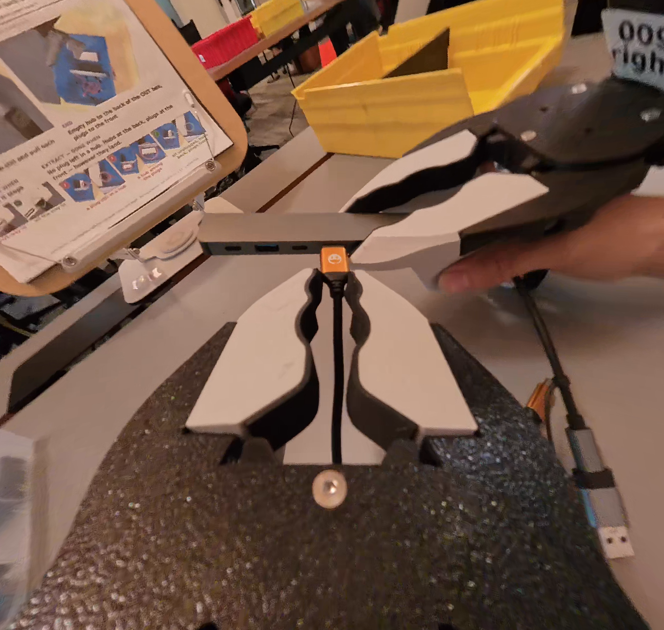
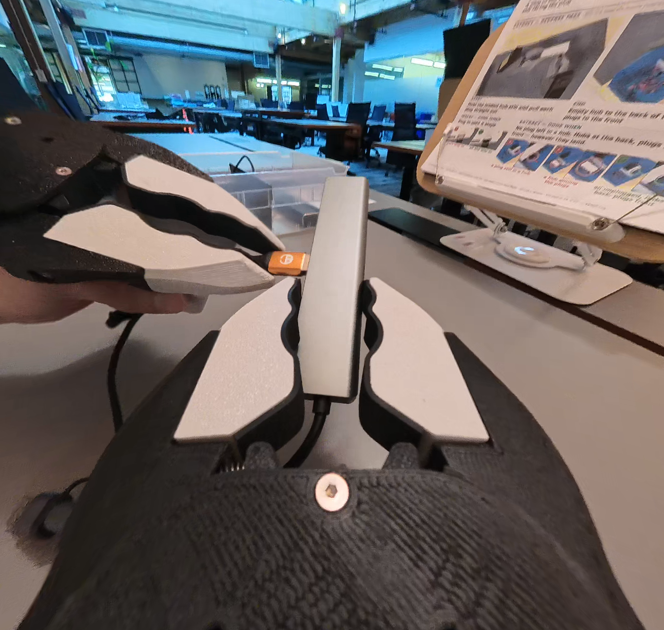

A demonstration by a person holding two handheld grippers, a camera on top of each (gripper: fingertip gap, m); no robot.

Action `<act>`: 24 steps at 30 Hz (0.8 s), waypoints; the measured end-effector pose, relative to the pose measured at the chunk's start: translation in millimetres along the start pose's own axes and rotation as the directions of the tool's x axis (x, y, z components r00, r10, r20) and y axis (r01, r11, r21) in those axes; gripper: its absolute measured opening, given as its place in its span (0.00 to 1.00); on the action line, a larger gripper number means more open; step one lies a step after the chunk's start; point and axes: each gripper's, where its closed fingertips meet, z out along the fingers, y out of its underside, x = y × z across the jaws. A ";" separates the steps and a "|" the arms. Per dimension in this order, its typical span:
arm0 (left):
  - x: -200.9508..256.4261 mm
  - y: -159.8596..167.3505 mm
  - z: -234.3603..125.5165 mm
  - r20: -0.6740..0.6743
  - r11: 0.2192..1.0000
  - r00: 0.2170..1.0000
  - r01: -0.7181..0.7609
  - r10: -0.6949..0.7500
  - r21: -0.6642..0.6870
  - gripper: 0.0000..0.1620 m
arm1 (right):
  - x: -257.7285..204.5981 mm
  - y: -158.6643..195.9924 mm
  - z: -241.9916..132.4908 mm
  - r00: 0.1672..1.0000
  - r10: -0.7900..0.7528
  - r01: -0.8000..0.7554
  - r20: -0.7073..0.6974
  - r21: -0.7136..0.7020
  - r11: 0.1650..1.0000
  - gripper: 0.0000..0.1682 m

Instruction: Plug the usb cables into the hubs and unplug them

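Nearest to us, the left tongs point(image 1: 333, 277) were pinched narrow on the black cable point(image 1: 336, 361) just behind its orange plug point(image 1: 333, 259), the cable running back between the two fingers. The plug's tip met the port face of the grey hub point(image 1: 284, 230), at the port closest to the right tongs point(image 2: 330, 289); whether it was fully seated or only at the mouth we could not tell.

The right tongs were clamped on the hub's long sides, holding it clear of the counter point(image 2: 539, 379) with the hub's own lead point(image 2: 309, 433) trailing back under them. In the right wrist view the plug point(image 2: 288, 262) stood square to the hub's point(image 2: 334, 289) side.

We judged the step in hand to be the mating of plug and port. To do it well, we would have kept the plug in line with the port, moved it straight along its own axis without rocking, and held the hub firm so it could not twist. Gripping the cable rather than the plug shell risked a bend at the strain relief, so a slow push suited.

On the counter to the right lay a loose silver connector point(image 1: 607, 519) and another orange plug point(image 1: 539, 401). Farther off stood a clipboard point(image 1: 118, 110) on a white stand and a yellow bin point(image 1: 431, 85).
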 end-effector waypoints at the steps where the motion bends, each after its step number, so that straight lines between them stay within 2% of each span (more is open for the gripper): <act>1: -0.8 -1.2 -0.1 0.010 0.999 0.999 0.030 -0.030 0.016 0.08 | 0.5 -2.0 0.3 1.000 -0.012 0.012 -0.012 0.017 1.000 0.19; 3: -3.2 -1.5 -0.5 0.029 0.996 0.996 0.078 -0.079 0.036 0.08 | 2.0 -6.4 -1.8 0.999 -0.024 0.025 -0.029 0.055 0.998 0.20; 6: -9.6 -2.3 -1.8 0.043 0.987 0.988 0.147 -0.150 0.066 0.08 | 12.9 -12.0 -6.4 0.997 0.028 -0.020 -0.070 0.109 0.994 0.31; 9: -14.1 -4.4 -3.6 0.075 0.985 0.985 0.151 -0.158 0.084 0.08 | 14.2 -16.4 -9.8 0.997 0.041 -0.030 -0.064 0.151 0.988 0.33; 13: -9.4 -5.2 -2.4 0.049 0.969 0.970 0.232 -0.237 0.086 0.08 | 6.3 -16.5 -6.4 0.999 -0.005 0.011 -0.044 0.147 0.989 0.34; 17: -6.0 -3.5 -0.7 0.034 0.946 0.947 0.317 -0.320 0.072 0.08 | 1.8 -16.3 -4.1 0.996 -0.062 0.071 -0.069 0.142 0.987 0.24; 20: -3.9 -5.7 -0.7 0.019 0.931 0.933 0.356 -0.358 0.082 0.08 | 5.4 -17.2 -5.5 0.996 -0.039 0.050 -0.079 0.151 0.987 0.19; 24: -3.2 -7.4 -0.7 0.032 0.936 0.938 0.341 -0.345 0.093 0.08 | 5.8 -17.2 -6.0 0.999 0.004 0.003 -0.046 0.154 0.988 0.17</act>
